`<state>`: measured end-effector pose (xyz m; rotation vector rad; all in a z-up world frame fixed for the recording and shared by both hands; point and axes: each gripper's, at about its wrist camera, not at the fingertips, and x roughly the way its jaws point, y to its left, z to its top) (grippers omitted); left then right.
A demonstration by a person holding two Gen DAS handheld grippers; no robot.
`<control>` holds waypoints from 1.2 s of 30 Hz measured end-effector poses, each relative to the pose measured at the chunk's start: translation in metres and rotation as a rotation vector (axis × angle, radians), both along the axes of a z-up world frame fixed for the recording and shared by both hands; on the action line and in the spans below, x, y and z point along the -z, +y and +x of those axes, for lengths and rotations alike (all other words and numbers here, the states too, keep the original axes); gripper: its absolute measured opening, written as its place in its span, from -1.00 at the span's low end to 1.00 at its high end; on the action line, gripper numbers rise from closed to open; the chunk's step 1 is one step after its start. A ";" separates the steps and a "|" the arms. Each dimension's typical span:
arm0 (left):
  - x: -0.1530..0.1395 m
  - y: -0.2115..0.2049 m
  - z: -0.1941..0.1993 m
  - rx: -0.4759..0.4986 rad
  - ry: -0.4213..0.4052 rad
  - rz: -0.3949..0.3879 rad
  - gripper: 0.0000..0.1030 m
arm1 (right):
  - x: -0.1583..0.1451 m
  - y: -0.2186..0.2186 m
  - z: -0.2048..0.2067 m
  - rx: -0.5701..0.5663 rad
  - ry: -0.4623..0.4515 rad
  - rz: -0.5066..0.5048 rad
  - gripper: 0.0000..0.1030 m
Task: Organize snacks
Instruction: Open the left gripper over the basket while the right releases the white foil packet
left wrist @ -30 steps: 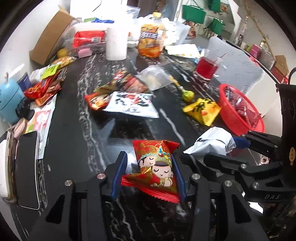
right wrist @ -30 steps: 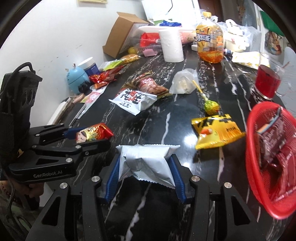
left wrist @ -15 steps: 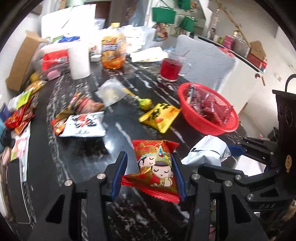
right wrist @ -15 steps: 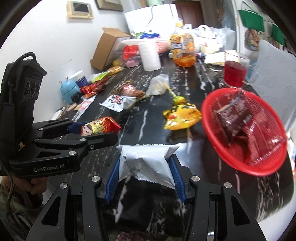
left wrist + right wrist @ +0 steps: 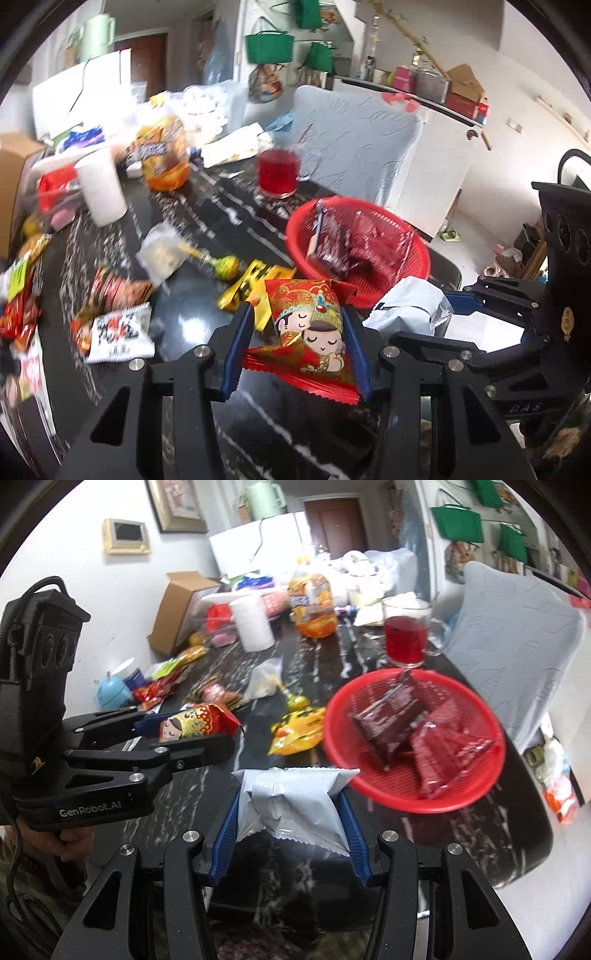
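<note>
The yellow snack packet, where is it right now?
The yellow snack packet lies on the black table, just left of the red basket, with a green lollipop right behind it.

Your far clutter is motion-blurred, so the print on the orange bag is unreadable, and the red basket partly hides its dark packets.

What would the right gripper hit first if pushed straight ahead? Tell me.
Probably the near rim of the red basket. The right gripper, shut on the silver packet, points just left of it; depth is unclear.
</note>
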<state>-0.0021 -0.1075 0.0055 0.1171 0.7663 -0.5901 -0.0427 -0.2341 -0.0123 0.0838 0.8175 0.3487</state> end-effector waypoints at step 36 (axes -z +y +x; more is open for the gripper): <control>0.032 -0.102 0.061 0.200 0.211 0.104 0.16 | 0.002 -0.109 0.046 0.253 0.015 -0.016 -0.01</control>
